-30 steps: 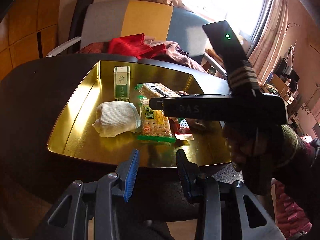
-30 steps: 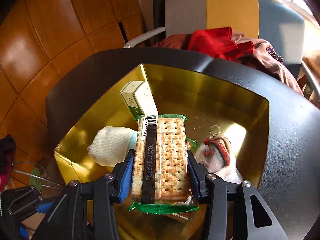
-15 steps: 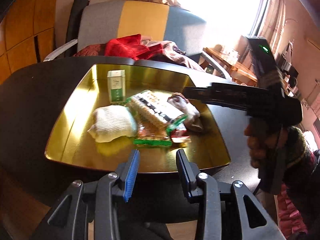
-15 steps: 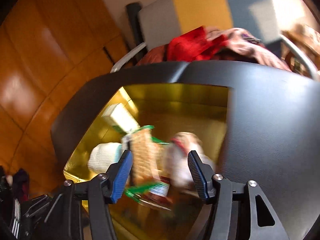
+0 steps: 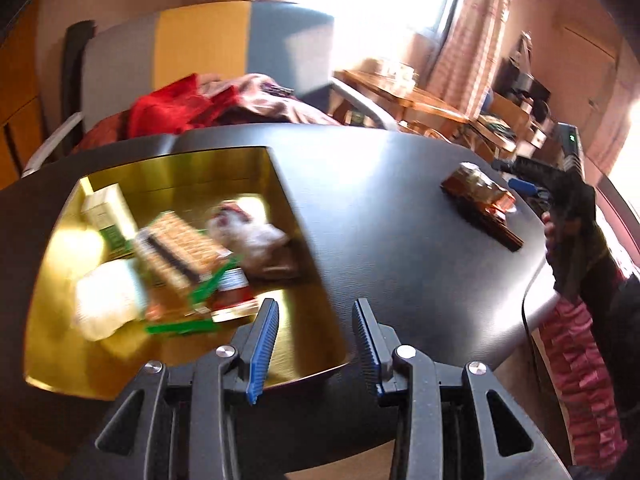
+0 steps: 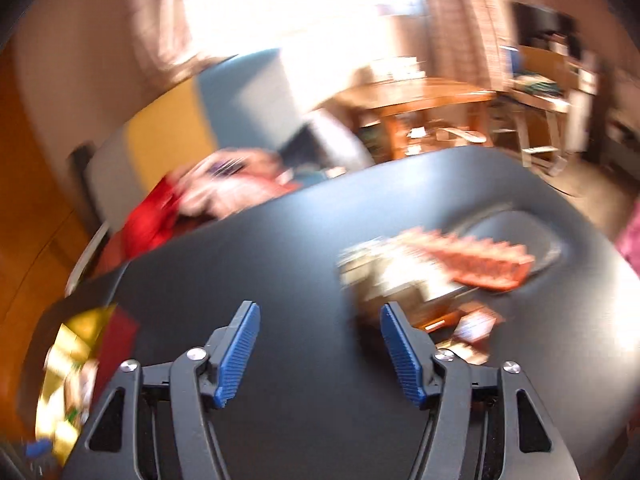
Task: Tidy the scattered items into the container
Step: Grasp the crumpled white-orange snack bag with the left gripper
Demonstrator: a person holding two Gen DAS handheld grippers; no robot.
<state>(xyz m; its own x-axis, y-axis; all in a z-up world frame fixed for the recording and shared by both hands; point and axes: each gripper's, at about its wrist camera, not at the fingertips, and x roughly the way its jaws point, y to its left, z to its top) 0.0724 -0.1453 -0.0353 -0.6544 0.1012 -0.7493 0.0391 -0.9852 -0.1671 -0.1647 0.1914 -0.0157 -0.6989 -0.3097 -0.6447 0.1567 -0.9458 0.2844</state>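
The gold tray (image 5: 168,168) lies on the left of the black table (image 5: 400,248). In it are a cracker pack (image 5: 176,248), a white rolled cloth (image 5: 104,304), a green and white box (image 5: 106,212), a small doll (image 5: 252,236) and a red packet (image 5: 234,288). My left gripper (image 5: 316,332) hovers open over the tray's near right corner, with nothing between its fingers. A brown snack packet (image 5: 476,192) lies on the table's right side. In the blurred right wrist view my right gripper (image 6: 320,344) is opening over bare table, just left of that packet pile (image 6: 424,276), and holds nothing.
A gloved hand (image 5: 572,232) carries the right gripper at the table's right edge. Behind the table stands a grey, yellow and blue chair (image 5: 200,48) heaped with red and pink clothes (image 5: 180,108). A wooden table (image 6: 420,96) stands further back by the window.
My right gripper let go of the cracker pack, which now lies in the tray, and swung right to the packets. My left gripper shifted right along the tray's front.
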